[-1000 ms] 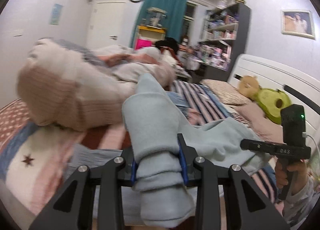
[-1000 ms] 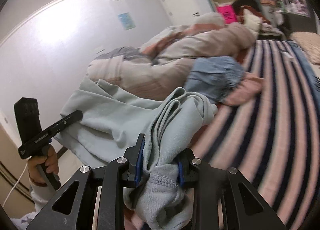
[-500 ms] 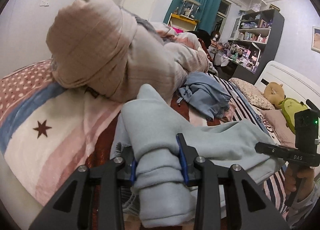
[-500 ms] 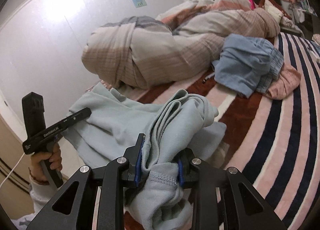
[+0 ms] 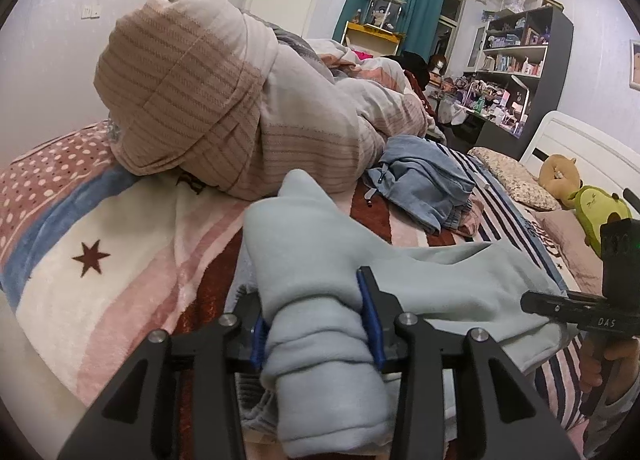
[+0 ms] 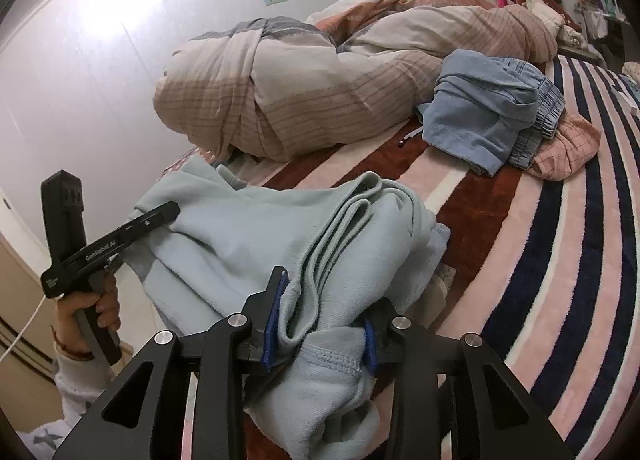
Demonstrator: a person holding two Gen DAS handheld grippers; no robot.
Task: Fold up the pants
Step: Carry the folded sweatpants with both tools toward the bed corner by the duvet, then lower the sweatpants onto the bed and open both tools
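Pale blue fleece pants [image 5: 420,276] hang stretched between my two grippers over the near edge of the bed. My left gripper [image 5: 318,324] is shut on one bunched end of the pants. My right gripper [image 6: 320,324] is shut on the other end [image 6: 256,236], with several folded layers bulging out above its jaws. Each gripper shows in the other's view: the right gripper body [image 5: 592,312] at the far right, the left gripper body [image 6: 92,244] at the left, both held by hands.
A rolled striped duvet [image 5: 224,100] lies along the far side of the striped blanket [image 6: 560,260]. A heap of blue and pink clothes [image 6: 500,116] sits beside the duvet. Pillows and plush toys [image 5: 580,196] lie by the headboard.
Both grippers have come down and forward over the bed with the pants still clamped. The pants now hang lower, nearer the blanket.
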